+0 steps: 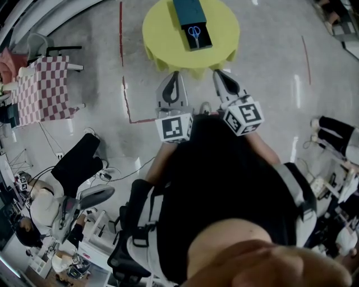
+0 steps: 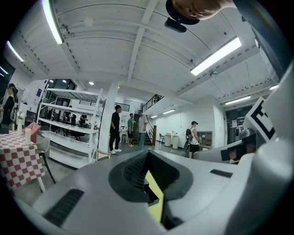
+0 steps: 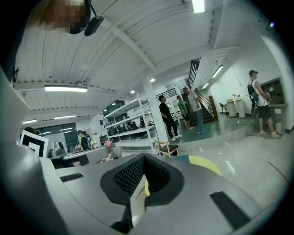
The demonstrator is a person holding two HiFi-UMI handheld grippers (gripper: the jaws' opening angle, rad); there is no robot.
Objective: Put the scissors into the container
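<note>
Approach step, nothing picked up yet. Our left gripper (image 1: 175, 74) and right gripper (image 1: 216, 72) are both pinched together and empty, held side by side short of the yellow table (image 1: 162, 33).

The scissors (image 1: 194, 32) are straight ahead of both tips, on a black tray (image 1: 203, 40) butted against the teal container (image 1: 189, 11). We can't tell whether that tray belongs to it.

Next move as we see it: reach forward, open one gripper, grip the handles.

Path ahead looks free. The checked table (image 1: 42, 89) and seated people are off to our left, and the red floor tape (image 1: 124, 84) doesn't matter.
</note>
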